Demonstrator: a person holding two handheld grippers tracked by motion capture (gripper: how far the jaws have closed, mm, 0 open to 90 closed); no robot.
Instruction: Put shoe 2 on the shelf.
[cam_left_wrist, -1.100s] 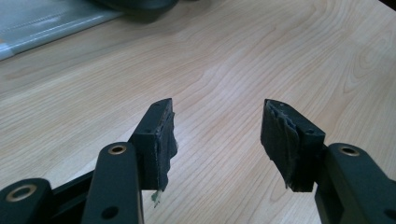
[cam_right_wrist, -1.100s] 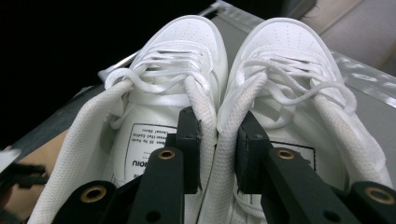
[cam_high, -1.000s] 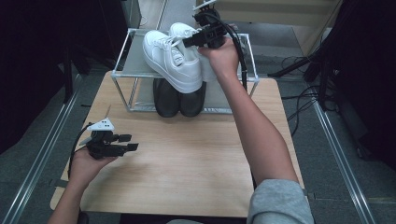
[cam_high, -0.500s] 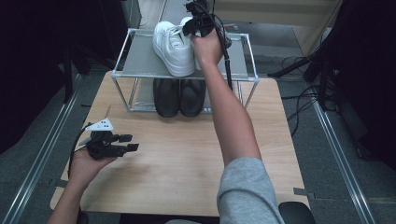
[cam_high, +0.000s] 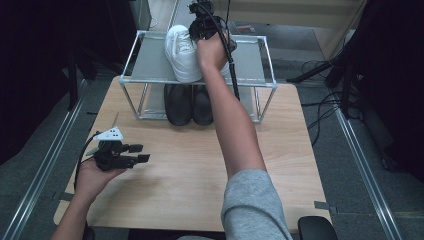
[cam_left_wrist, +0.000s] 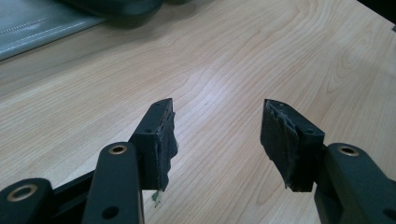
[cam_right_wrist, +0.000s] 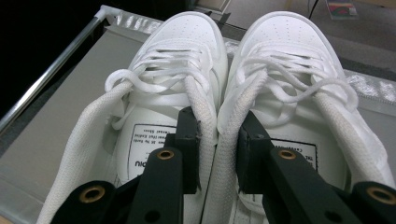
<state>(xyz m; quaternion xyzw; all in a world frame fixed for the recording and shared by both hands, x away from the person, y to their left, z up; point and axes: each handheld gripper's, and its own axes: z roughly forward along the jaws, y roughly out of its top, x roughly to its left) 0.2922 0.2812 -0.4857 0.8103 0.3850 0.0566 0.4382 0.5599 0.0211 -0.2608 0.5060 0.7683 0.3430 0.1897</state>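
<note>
A pair of white sneakers (cam_high: 182, 55) rests on the top shelf of a metal rack (cam_high: 145, 65) at the far side of the table. My right gripper (cam_high: 200, 22) reaches over them from the near side. In the right gripper view its jaws pinch the two inner collars together, so my right gripper (cam_right_wrist: 218, 135) is shut on both the left sneaker (cam_right_wrist: 177, 60) and the right sneaker (cam_right_wrist: 289, 65), toes pointing away. My left gripper (cam_high: 142, 153) hovers low over the table's near left, open, with only bare wood between the jaws of my left gripper (cam_left_wrist: 217, 126).
A pair of black shoes (cam_high: 189, 104) stands on the rack's lower level, toes toward me. The grey top shelf (cam_right_wrist: 60, 112) has free room to the left of the sneakers. The wooden table (cam_high: 200, 170) spreads in front of the rack.
My right gripper has carried the white sneakers farther back and left over the top shelf, turning them from slanted to lengthwise. The left gripper has stayed put.
</note>
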